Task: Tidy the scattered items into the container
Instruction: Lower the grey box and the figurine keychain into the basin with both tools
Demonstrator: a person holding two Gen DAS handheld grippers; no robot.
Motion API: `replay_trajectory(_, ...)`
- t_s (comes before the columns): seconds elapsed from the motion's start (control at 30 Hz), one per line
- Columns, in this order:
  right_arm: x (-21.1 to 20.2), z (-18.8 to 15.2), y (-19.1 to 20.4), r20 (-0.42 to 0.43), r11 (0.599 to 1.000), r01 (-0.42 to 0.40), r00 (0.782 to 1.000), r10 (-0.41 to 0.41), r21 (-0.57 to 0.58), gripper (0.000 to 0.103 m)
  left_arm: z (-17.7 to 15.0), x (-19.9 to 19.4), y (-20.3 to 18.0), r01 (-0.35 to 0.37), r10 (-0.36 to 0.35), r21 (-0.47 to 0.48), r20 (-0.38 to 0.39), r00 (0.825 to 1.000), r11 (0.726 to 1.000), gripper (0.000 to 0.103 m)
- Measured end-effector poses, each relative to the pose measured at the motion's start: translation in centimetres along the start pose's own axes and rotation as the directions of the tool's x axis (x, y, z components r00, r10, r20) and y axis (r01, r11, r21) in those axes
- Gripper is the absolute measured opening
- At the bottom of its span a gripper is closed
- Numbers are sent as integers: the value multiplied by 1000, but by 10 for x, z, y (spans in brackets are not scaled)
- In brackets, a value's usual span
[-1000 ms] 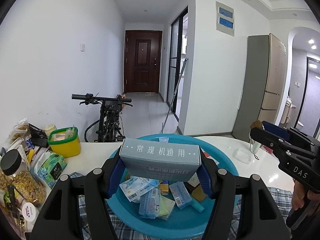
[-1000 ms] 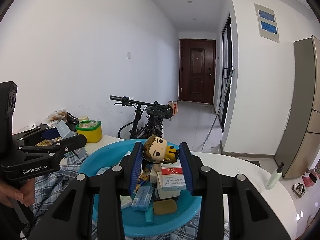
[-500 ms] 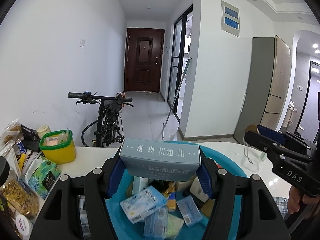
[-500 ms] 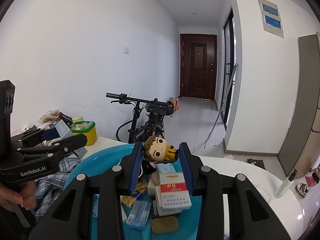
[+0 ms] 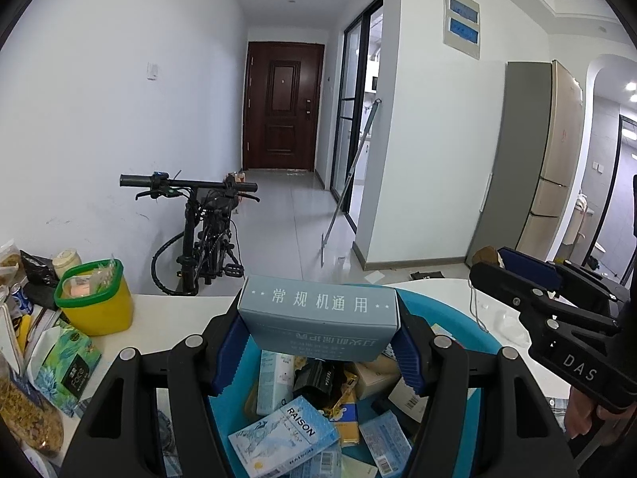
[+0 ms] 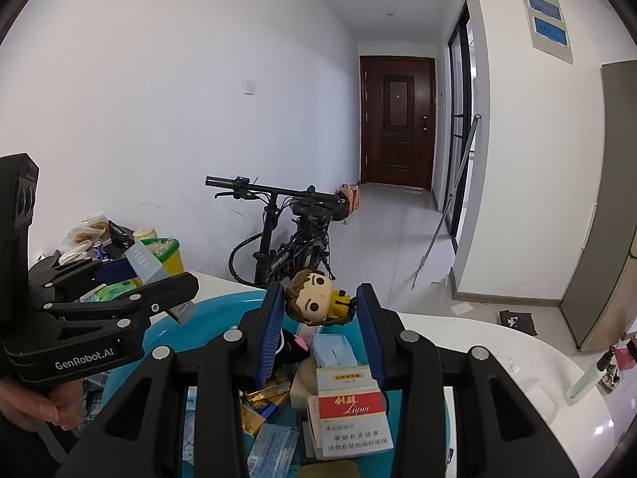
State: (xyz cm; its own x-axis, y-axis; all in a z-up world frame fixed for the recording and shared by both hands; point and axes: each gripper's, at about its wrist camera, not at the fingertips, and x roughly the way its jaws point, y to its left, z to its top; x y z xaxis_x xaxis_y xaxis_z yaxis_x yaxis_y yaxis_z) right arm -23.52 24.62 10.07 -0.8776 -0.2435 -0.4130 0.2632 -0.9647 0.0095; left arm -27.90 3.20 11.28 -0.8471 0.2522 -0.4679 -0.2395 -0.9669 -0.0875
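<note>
Both your grippers have moved in over the basin: left gripper fingers clamp the box, right gripper fingers clamp the doll; release next.

A grey-blue box hangs level, printed face up, over the blue basin's twelve o'clock rim. A big-headed figurine tilts above the basin's heaped packets.
</note>
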Motion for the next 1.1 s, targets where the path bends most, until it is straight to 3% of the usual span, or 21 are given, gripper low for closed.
replay_trajectory(0.27, 19, 3, -9, -28, 1000, -1, 1000, 1, 10, 36, 2, 21, 4, -8, 9, 12, -27, 1000, 1000, 67)
replay_trajectory(0.5, 45, 6, -10, -144, 999, -41, 989, 42, 13, 36, 4, 50, 2, 45, -37, 40, -168, 985, 998, 67)
replay_trajectory(0.67, 67, 7, -15, -252, 995, -86, 963, 98, 58, 36, -4, 75, 7, 30, -22, 20, -303, 953, 999, 67)
replay_trajectory(0.83, 92, -6, -21, -366, 986, -117, 918, 153, 118, 36, -20, 95, 7, 32, -27, 5, -396, 918, 999, 67)
replay_trajectory(1.0, 106, -23, -23, -439, 979, -143, 878, 193, 145, 36, -31, 107, 10, 57, -70, -41, -455, 888, 997, 67)
replay_trajectory(1.1, 107, -29, -22, -456, 979, -149, 868, 198, 141, 36, -37, 111, 11, 53, -68, -45, -475, 877, 998, 67)
